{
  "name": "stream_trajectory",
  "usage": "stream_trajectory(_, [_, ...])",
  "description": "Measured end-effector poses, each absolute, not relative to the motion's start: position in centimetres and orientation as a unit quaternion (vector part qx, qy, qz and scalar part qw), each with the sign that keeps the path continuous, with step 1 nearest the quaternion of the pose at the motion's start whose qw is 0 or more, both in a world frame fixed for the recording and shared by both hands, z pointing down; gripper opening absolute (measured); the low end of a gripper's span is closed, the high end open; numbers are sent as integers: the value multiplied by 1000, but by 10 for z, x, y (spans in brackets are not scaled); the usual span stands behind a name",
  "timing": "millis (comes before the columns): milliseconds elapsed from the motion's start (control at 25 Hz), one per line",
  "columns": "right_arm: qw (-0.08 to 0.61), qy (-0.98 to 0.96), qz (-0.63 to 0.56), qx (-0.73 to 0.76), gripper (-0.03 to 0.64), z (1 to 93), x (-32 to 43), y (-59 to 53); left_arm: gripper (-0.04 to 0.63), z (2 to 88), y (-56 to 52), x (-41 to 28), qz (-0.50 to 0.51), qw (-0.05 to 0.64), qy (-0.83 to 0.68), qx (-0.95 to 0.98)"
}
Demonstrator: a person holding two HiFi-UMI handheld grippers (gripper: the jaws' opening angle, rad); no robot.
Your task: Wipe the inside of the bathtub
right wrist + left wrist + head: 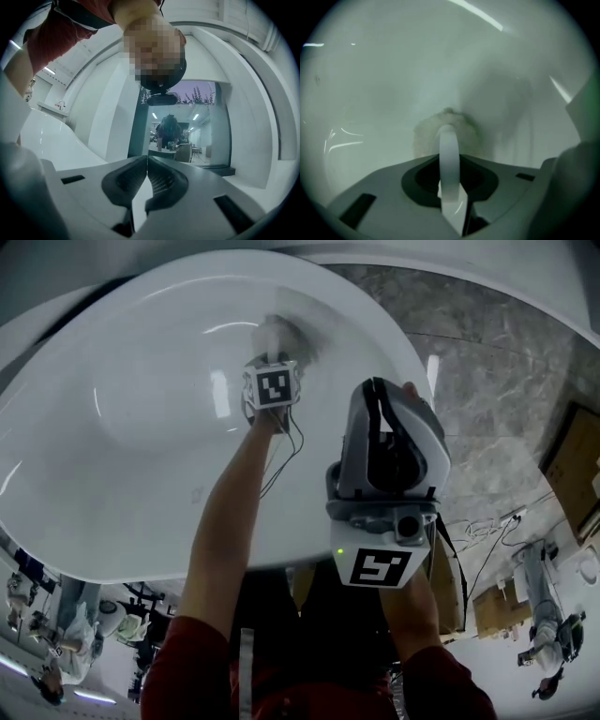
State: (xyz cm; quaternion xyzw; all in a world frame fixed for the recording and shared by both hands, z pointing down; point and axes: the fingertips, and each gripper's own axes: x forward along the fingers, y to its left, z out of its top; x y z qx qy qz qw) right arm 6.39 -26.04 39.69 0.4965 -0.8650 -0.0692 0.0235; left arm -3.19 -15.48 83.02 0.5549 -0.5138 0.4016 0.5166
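Bathtub, inside: wiping judged mid-course, share done not discernible. Left tongs clamped on pale cloth, against tub wall. Right tongs together, empty, idle

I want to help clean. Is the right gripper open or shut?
Shut: the right gripper has its jaws touching, nothing between them.

Glossy, smooth white bathtub, fuzzy, rough-napped cloth, polished veined stone floor
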Motion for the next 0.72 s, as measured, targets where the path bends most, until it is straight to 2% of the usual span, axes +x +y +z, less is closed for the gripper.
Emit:
stream_trajectory(200, [18, -859, -81, 505, 12, 367, 66, -258, 89, 762, -166, -34, 354, 481, -527, 604])
stream_trajectory(440, [8, -860, -118, 497, 12, 319, 59, -240, 90, 654, -182, -21, 223, 448, -565, 656])
stream_trajectory(720, [-7, -861, -140, 490, 12, 268, 58, -231, 90, 532, -212, 6, 42, 458, -570, 681])
